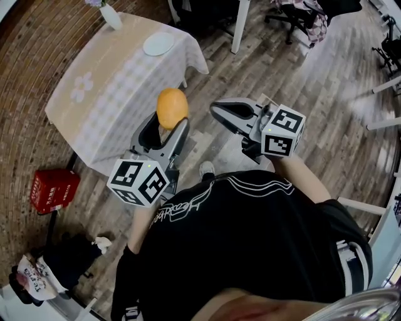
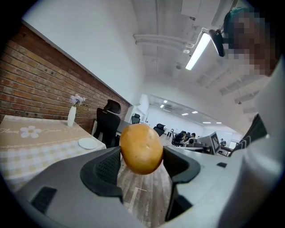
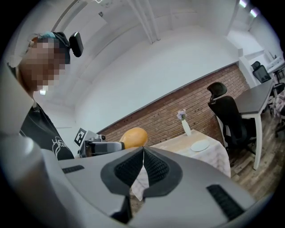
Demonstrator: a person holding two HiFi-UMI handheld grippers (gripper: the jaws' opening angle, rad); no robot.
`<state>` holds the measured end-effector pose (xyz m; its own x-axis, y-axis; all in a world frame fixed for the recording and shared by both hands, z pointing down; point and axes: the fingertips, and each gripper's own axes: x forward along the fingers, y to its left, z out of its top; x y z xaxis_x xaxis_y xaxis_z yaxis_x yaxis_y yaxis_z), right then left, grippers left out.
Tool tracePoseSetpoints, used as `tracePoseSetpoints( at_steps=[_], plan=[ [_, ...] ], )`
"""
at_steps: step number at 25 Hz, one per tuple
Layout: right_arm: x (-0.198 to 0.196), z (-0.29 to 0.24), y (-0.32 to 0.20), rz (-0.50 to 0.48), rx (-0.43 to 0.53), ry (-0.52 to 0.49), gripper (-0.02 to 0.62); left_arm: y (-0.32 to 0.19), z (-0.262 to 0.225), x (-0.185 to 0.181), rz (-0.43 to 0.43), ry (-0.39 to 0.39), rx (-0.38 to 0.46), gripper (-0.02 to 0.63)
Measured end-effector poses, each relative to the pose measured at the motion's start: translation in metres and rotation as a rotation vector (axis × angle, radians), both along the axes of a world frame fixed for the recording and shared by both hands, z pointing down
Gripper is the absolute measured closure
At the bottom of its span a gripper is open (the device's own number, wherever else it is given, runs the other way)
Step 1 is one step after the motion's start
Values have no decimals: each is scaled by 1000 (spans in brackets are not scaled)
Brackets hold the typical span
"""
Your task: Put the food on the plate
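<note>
Brick wall (image 2: 26, 84), wooden floor (image 1: 313, 81), clothed table (image 1: 119, 69), office chairs (image 2: 108, 122), ceiling light (image 2: 199, 50)

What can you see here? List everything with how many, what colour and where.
potato: one, yellow-orange, in the air near the table's edge
plate: one, white, empty, on the table's far end
table: one, beige checked cloth with a flower print
vase: one, white, pale flowers, on the table's far corner
box: one, red, on the floor beside the table
office chairs: at least two, black, beyond the table
left gripper: one, grey, jaws clamped on the potato
right gripper: one, grey, jaws together, empty, beside the left gripper
</note>
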<state>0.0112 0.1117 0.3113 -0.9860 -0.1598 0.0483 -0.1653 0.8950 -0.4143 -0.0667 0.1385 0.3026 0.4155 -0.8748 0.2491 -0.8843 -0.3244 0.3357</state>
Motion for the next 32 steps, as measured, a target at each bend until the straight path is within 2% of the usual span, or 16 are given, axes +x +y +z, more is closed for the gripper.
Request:
tracePoseSetpoints(
  at_steps=[6,14,21,25,32],
  plan=[
    [-44,2,-37,29,-5,2,598,-37,1,-47,15,-4,5,314],
    [-72,-7,-55,63,13,-3,598,-61,-7,-78,37,-14,30,314],
    [-72,-8,-58,91,39,6,598,-71,-8,-78,65,-26,56,314],
    [-70,-6,-63,100,32,-1,598,-74,-2,-78,68,-26,40,314],
    [-73,2,-120,77,-16,-9,598,-126,6,-80,37,-30,0,314]
  ],
)
